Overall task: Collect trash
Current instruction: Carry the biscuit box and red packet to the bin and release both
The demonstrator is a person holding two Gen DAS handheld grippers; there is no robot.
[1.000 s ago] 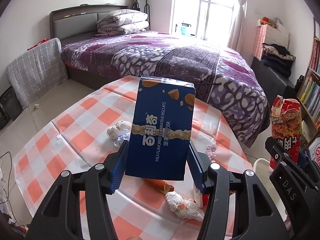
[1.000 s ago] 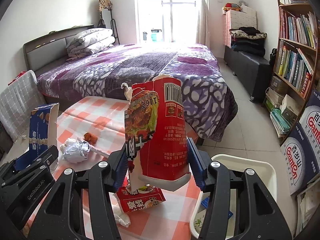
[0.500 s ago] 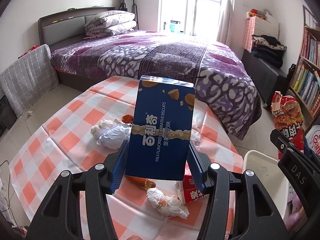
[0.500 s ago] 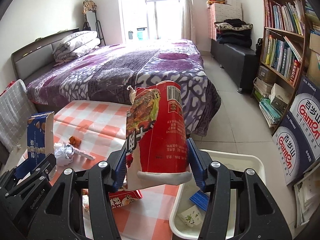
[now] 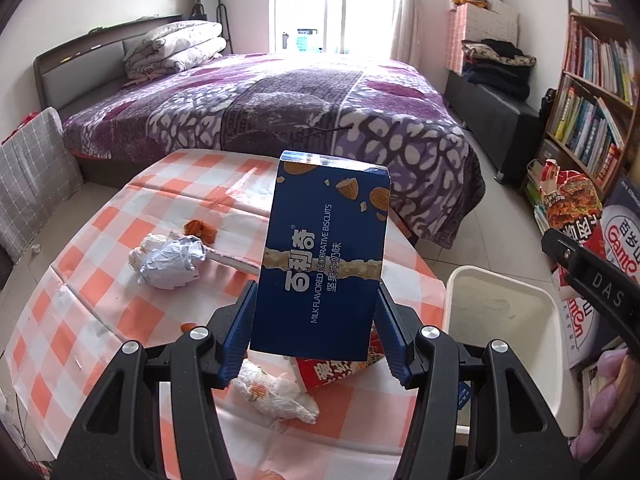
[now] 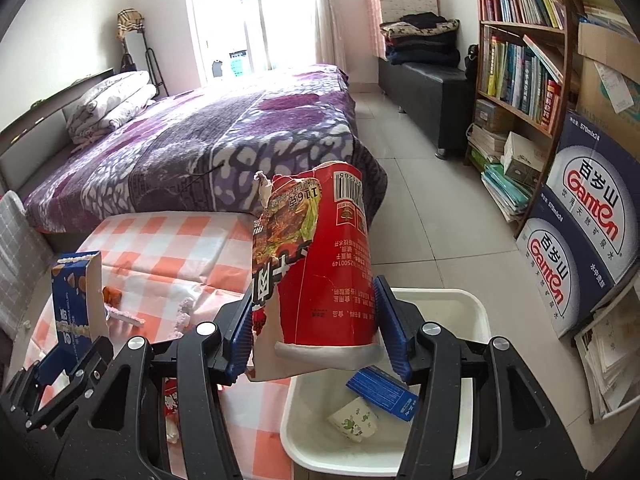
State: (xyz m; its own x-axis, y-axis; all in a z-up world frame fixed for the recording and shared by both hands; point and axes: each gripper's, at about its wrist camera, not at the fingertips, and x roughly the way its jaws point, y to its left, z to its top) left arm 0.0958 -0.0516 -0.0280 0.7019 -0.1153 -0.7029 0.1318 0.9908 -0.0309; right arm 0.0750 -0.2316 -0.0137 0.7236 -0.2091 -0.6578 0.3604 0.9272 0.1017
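Bin nearer; "MILK FLAVORED" box

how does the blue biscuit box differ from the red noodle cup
The blue biscuit box is a flat-sided, intact carton; the red noodle cup is round, with torn, peeling wrap. The box sits upright in the left gripper over the checked table; the cup hangs upside down in the right gripper at the white bin. Both are clamped.

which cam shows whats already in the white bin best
The right wrist view. It looks down into the white bin, showing a blue packet and a patterned paper cup on its floor. The left wrist view shows only the bin's rim and bare inner wall.
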